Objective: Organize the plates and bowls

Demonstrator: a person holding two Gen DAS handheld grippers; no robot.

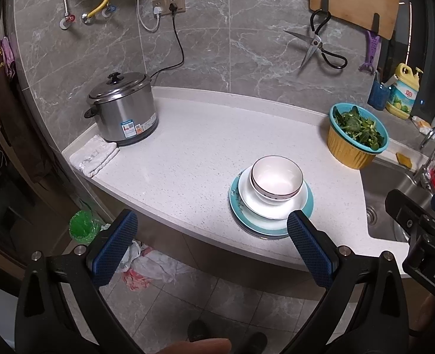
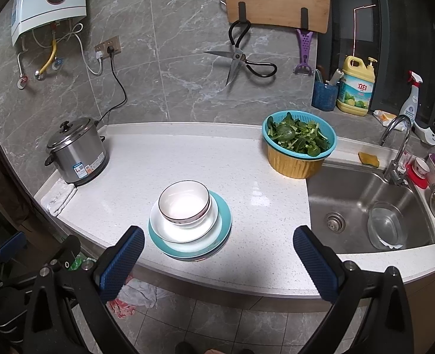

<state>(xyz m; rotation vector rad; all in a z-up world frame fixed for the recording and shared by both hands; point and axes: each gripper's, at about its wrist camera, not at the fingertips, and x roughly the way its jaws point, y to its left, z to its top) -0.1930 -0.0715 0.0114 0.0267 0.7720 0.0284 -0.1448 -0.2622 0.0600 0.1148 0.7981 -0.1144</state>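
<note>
A white bowl with a dark rim (image 1: pixel 276 180) (image 2: pixel 184 202) sits in a white deep plate (image 1: pixel 273 206) (image 2: pixel 185 231), which rests on a teal plate (image 1: pixel 272 226) (image 2: pixel 222 227) near the counter's front edge. My left gripper (image 1: pixel 211 230) is open and empty, held off the counter's front edge, with its right finger in front of the stack's near rim. My right gripper (image 2: pixel 219 243) is open and empty, also in front of the counter, just right of the stack. The right gripper's body shows at the right edge of the left wrist view (image 1: pixel 418 224).
A steel rice cooker (image 1: pixel 123 109) (image 2: pixel 75 152) stands at the back left beside a folded cloth (image 1: pixel 95 155). A colander of greens (image 1: pixel 356 135) (image 2: pixel 300 144) stands by the sink (image 2: pixel 365 206), which holds a glass bowl (image 2: pixel 384 227). Scissors (image 2: pixel 241 59) hang on the wall.
</note>
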